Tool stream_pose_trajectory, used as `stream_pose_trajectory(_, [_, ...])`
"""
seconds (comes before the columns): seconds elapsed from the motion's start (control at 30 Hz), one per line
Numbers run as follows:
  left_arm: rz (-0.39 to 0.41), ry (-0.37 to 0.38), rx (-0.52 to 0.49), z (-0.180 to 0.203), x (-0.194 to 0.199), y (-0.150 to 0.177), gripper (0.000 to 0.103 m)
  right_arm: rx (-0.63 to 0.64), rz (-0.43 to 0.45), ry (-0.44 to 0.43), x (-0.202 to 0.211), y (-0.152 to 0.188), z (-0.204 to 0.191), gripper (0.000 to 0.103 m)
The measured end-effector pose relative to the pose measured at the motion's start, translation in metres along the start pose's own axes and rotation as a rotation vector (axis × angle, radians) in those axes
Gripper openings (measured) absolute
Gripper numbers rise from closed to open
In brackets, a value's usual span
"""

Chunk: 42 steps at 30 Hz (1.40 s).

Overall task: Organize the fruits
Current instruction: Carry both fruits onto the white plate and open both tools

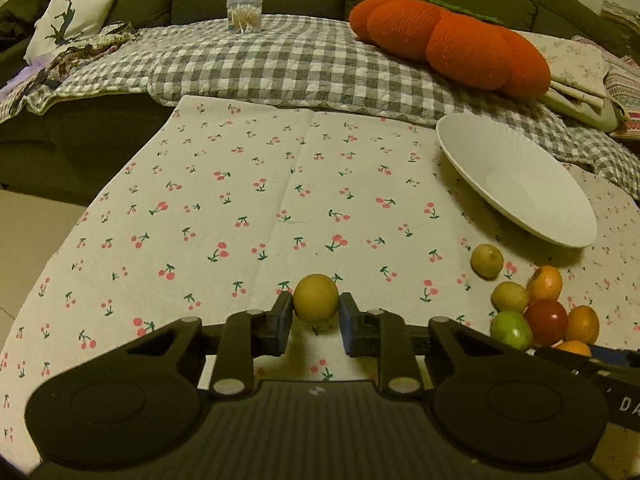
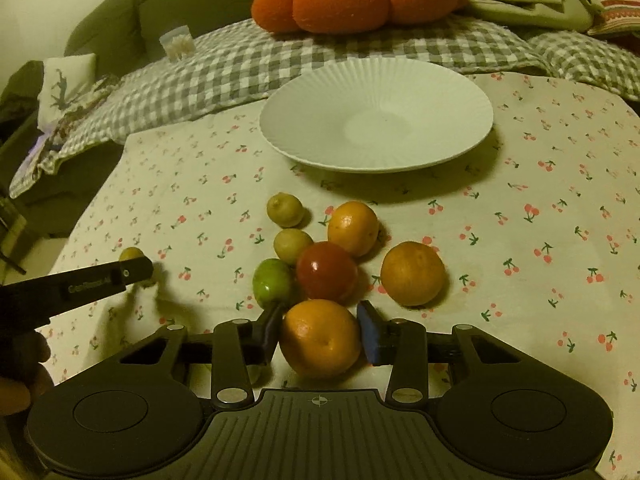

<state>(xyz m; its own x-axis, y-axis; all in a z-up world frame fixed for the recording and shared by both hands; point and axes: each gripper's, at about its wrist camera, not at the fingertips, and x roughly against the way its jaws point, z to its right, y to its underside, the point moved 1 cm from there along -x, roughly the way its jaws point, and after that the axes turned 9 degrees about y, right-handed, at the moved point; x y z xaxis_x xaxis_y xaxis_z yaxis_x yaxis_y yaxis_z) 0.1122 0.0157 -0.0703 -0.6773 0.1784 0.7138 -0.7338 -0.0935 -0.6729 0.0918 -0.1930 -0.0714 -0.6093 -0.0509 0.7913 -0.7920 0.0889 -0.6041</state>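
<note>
Plate (image 2: 376,80) holds nothing; left fingers (image 1: 286,317) pinch yellow fruit (image 1: 315,298), right fingers (image 2: 370,334) orange (image 2: 320,338).

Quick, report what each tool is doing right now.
Left tool: closed on a small yellow-green fruit.
Right tool: pads around an orange; a firm grip cannot be told.
</note>
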Motion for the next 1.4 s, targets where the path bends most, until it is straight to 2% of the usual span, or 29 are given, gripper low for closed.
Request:
stream_pose_trajectory(0.43, [0.038,0.056,-0.022,0.02,0.023,-0.016,0.023,-0.025,0.112,0.008,0.038,-0.023,0.02,0.039])
stream_pose_trajectory(0.7, [0.054,0.096,-0.059,0.04,0.024,-0.041,0.023,-0.066,0.131,-0.042,0.045,-0.053,0.026,0.039])
stream_pose_trajectory(1.0, [0.065,0.139,-0.154,0.066,-0.002,-0.067,0.023,-0.096,0.107,-0.064,0.028,-0.088,0.035,0.039])
stream_pose_trajectory(1.17, [0.068,0.164,-0.182,0.077,-0.028,-0.08,0.023,-0.102,0.119,-0.039,0.014,-0.106,0.041,0.039])
stream_pose_trajectory(1.4, [0.088,0.211,-0.275,0.094,-0.056,-0.08,0.023,-0.108,0.1,-0.012,-0.021,-0.123,0.049,0.039])
